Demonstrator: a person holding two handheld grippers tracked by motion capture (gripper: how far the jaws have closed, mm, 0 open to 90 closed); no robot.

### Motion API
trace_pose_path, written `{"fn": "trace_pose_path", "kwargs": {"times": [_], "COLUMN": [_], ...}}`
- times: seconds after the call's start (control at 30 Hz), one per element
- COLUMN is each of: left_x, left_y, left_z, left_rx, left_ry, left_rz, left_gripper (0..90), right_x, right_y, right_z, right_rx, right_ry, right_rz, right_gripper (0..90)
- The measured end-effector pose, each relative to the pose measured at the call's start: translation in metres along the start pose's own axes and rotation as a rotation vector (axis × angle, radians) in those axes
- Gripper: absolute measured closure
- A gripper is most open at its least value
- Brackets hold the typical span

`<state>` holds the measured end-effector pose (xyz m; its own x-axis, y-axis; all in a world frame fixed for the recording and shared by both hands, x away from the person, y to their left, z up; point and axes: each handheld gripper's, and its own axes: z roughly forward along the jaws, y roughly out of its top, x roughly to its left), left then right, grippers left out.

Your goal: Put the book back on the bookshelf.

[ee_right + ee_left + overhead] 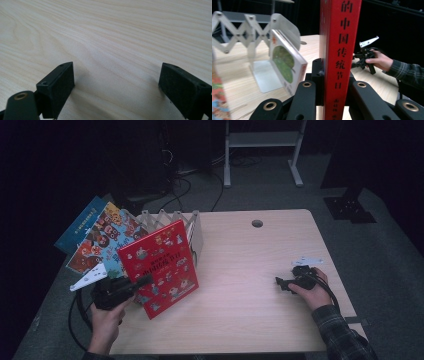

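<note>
A red picture book [159, 266] stands tilted above the table's left side, and my left gripper [142, 281] is shut on its lower left edge. In the left gripper view the book's red spine [340, 50] with dark characters rises straight up between the two black jaws of my left gripper [334, 77]. My right gripper [281, 281] rests on the table at the right, held by a hand. Its jaws stand wide apart over bare wood with nothing between them in the right gripper view [117, 82].
A white accordion book rack [172, 220] stands at the table's back left, with a white book [287, 65] leaning in it. A colourful book [100, 242] and a blue book [80, 225] lean out past the left edge. The table [250, 260] has a cable hole [257, 223].
</note>
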<state>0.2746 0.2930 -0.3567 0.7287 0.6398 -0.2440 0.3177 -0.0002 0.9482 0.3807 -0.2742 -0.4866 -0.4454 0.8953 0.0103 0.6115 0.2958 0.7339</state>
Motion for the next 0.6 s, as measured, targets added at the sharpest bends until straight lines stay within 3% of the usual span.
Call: {"fn": "trace_pose_path", "kwargs": {"times": [0.4,0.6], "left_x": [0.016,0.022], "left_y": [-0.001,-0.002], "left_z": [-0.028,-0.038], "left_rx": [-0.025,-0.049], "left_ry": [0.101,0.176], "left_rz": [-0.006,-0.015], "left_gripper": [79.5,79.5], "right_x": [0.000,0.000], "right_y": [0.000,0.000], "right_z": [0.000,0.000], "right_rx": [0.002,0.001], "right_ry": [-0.002,-0.003], "right_rz": [0.004,0.003], "right_gripper": [12.0,12.0]}}
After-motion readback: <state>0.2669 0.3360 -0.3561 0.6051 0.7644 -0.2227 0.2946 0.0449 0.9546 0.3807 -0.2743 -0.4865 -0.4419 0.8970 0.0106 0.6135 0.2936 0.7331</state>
